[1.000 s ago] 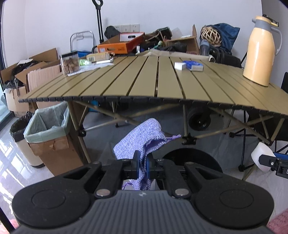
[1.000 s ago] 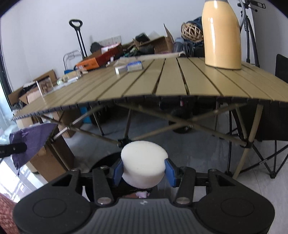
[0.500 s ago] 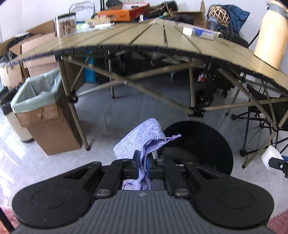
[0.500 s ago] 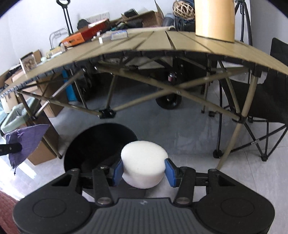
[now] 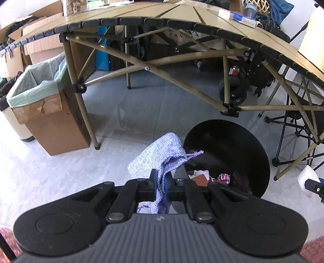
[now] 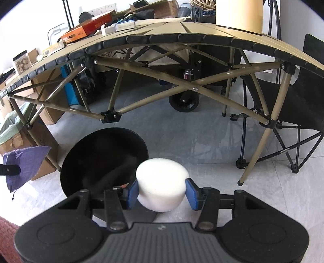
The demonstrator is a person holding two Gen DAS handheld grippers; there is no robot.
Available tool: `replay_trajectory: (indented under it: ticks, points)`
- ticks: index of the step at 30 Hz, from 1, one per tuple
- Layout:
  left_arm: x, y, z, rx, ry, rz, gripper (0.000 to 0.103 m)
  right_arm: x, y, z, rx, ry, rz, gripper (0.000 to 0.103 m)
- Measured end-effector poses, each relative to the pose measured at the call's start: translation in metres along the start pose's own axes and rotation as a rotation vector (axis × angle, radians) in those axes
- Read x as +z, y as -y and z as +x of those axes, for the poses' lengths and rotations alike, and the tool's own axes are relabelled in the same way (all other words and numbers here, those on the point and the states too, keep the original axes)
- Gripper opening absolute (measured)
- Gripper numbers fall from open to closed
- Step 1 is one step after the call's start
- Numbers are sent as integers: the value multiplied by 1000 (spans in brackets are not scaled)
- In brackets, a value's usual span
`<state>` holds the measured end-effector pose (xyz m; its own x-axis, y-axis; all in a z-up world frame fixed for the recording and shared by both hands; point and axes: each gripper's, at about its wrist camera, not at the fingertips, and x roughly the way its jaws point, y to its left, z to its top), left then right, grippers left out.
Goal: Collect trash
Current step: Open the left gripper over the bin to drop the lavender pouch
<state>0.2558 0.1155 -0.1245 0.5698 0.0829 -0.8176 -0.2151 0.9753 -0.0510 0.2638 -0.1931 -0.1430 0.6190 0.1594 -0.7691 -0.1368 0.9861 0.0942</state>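
Both grippers have dropped and tipped downward since a second ago, so the folding surface (image 5: 182, 14) now arches overhead and the round black bin (image 5: 226, 155) fills the floor ahead. On the left, the left gripper (image 5: 160, 187) has its jaws pinched nearly together on a purple woven pouch (image 5: 156, 157); the pouch stands up out of the grip with its long axis rising away from the camera and leaning left, its gathered mouth and drawstring tail pointing right toward the bin's near rim. It hangs just left of the bin opening, not over it. Inside the bin, paper scraps and a shiny pink wrapper (image 5: 223, 178) lie at the bottom. Over on the right, the right gripper (image 6: 161, 192) clamps a white foam puck (image 6: 162, 184) at a narrow-to-middling spread, blue pads (image 6: 132, 192) pressing its curved sides; the puck's flat face looks up and its short axis is roughly upright. It sits at the bin's right edge in that view. A cardboard box with a green liner (image 5: 46, 105) stands by the surface's leg at left.
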Motion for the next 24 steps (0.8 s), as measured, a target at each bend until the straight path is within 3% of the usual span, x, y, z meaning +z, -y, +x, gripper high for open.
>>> replay_trajectory:
  ticks: [24]
  points:
    - [33,71,10,-138,-79,41,7,-3,32,14,-40,-38,66,48]
